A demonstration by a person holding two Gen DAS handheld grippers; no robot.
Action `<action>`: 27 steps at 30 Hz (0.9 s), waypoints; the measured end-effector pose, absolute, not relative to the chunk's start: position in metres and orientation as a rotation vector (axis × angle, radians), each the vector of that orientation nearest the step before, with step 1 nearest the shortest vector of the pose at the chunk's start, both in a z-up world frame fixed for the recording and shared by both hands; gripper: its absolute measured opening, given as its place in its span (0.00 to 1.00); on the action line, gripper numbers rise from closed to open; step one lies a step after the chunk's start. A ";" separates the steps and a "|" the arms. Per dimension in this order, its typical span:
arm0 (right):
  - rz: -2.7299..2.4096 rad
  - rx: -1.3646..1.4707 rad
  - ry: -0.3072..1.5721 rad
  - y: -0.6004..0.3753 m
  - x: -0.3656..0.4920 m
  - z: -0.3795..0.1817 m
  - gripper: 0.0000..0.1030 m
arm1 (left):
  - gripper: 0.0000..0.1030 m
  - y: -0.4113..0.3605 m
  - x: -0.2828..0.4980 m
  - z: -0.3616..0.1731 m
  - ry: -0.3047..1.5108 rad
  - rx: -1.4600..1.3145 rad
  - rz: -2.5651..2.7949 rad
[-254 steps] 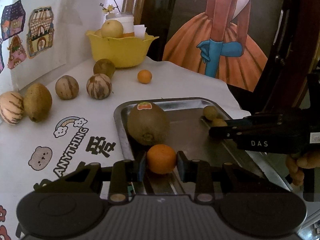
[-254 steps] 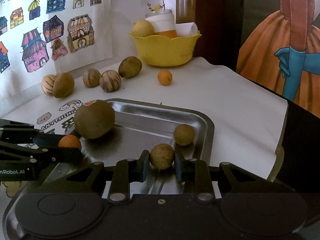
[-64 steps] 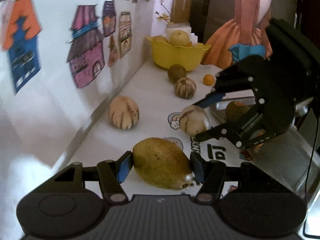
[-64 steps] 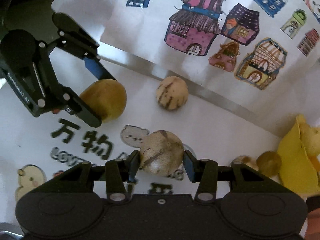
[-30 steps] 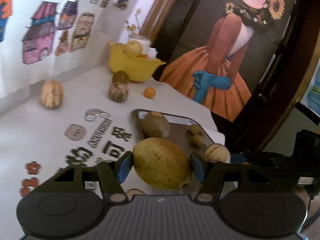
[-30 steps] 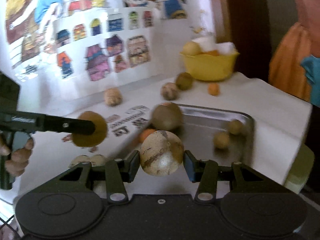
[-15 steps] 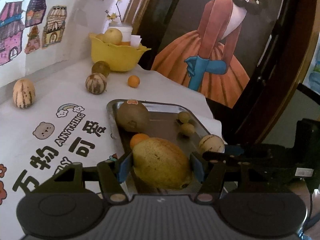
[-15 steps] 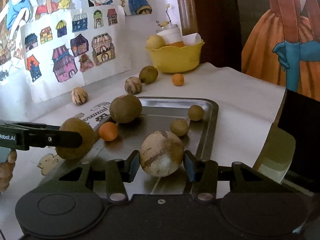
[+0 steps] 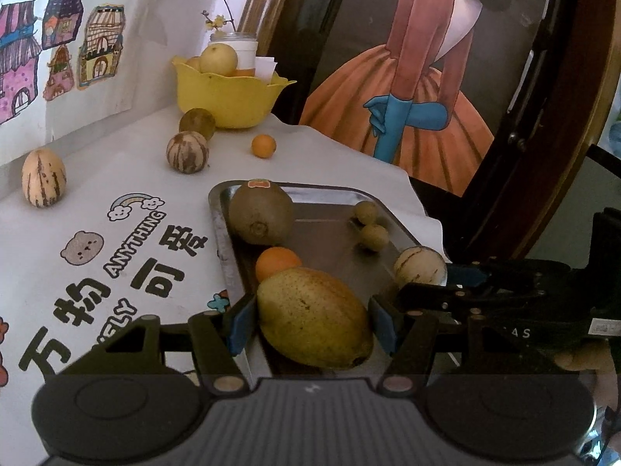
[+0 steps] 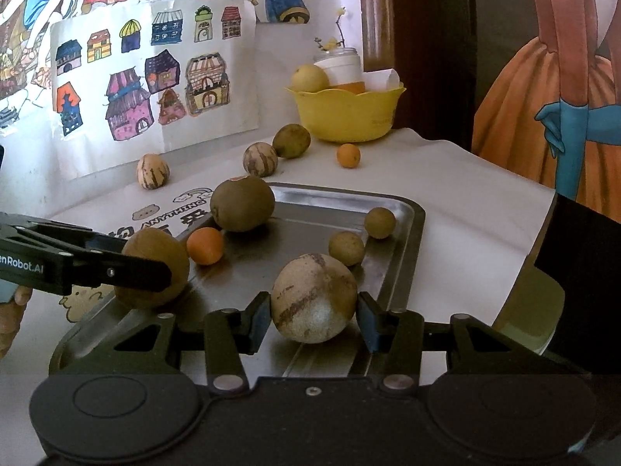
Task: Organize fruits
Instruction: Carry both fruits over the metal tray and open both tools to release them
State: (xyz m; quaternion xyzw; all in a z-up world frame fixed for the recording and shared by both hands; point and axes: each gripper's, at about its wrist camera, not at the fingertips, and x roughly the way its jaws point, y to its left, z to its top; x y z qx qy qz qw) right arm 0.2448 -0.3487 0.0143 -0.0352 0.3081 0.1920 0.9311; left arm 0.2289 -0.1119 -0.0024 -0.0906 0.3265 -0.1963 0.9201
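Note:
My left gripper is shut on a large yellow-brown mango, held over the near left part of the metal tray. My right gripper is shut on a round striped melon, low over the tray's near end. In the tray lie a big kiwi, a small orange and two small brown fruits. In the right wrist view the left gripper's fingers hold the mango at the tray's left edge.
On the white cloth beyond the tray lie two striped melons, a green-brown fruit and a small orange. A yellow bowl with fruit and a jar stands at the back. A wall with drawings is on the left.
Both grippers, each carrying its fruit, have come from the table's left side to the tray and lowered over its near end.

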 end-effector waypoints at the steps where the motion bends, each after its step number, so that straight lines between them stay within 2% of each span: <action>1: 0.392 -0.071 0.631 -0.349 0.245 0.014 0.49 | 0.65 -0.112 0.229 -0.003 0.671 -0.186 -0.403; 13: 0.381 -0.064 0.626 -0.348 0.241 0.013 0.50 | 0.66 -0.112 0.226 -0.004 0.658 -0.167 -0.408; 19: 0.380 -0.112 0.620 -0.345 0.234 0.012 0.53 | 0.73 -0.104 0.216 0.006 0.614 -0.192 -0.422; 23: 0.368 -0.116 0.595 -0.345 0.224 0.017 0.59 | 0.80 -0.098 0.204 0.017 0.573 -0.195 -0.416; 27: 0.344 -0.120 0.556 -0.342 0.210 0.027 0.73 | 0.89 -0.091 0.186 0.028 0.531 -0.208 -0.391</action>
